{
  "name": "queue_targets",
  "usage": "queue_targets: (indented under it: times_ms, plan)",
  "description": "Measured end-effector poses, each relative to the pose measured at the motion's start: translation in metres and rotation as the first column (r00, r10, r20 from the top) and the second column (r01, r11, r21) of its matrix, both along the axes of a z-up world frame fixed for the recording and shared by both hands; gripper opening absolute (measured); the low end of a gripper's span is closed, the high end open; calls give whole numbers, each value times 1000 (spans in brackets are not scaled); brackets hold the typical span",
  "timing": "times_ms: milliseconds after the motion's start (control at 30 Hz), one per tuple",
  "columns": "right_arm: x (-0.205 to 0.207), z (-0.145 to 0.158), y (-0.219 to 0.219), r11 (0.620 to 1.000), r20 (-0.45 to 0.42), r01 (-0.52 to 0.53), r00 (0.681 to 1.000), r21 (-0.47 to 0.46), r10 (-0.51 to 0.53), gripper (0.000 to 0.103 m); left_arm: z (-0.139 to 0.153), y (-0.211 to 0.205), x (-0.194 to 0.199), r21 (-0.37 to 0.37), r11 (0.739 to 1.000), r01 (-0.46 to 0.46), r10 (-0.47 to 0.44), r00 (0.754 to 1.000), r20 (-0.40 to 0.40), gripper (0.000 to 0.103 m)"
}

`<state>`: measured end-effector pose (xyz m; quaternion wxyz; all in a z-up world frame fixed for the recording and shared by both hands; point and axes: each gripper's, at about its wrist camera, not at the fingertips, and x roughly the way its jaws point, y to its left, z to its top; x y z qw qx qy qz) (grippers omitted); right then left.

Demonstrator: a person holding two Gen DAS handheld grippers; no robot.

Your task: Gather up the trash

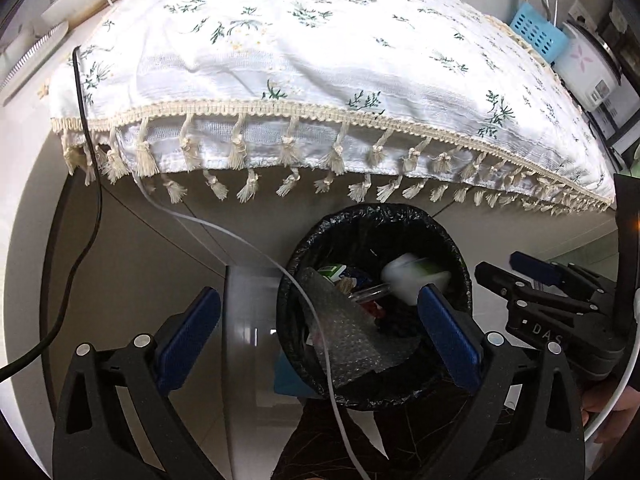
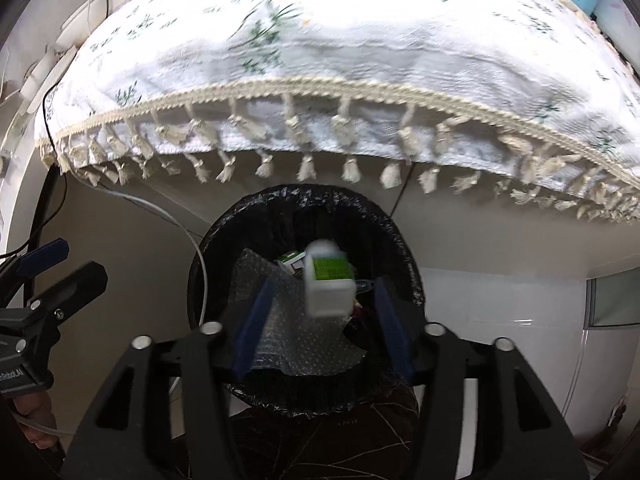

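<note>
White bottle (image 2: 329, 285) with green label, motion-blurred, over open black-lined bin (image 2: 224, 240) holding bubble wrap (image 2: 288, 336)

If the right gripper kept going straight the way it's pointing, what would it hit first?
Most likely the white bottle with the green label, blurred and loose between the open right gripper jaws, over the black-lined trash bin. Past it, probably the bubble wrap; depth is unclear.

White floral tablecloth (image 1: 320, 60) with cream tassel fringe (image 1: 280, 152) over table edge, blue basket (image 1: 538, 32) at far right corner, pale wall (image 2: 500, 300) beneath, glossy floor (image 1: 248, 328).
</note>
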<state>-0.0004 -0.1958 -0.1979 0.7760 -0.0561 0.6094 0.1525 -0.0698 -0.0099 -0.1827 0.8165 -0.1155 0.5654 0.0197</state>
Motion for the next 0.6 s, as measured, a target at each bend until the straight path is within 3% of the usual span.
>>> queue_targets:
  times_ms: [233,400,600]
  plan:
    - [11,49,-39,996,99,88,991,-23,-85,90,33,-5,2,-29,1000,2,-2,1000,29,97]
    - [18,94,-73,985,165,169,972,19,-170,95,69,-6,6,-33,999,9,-7,997,73,97]
    - [25,149,-96,980,246,193,949,45,-198,95,112,-4,13,-18,1000,5,-3,992,128,97]
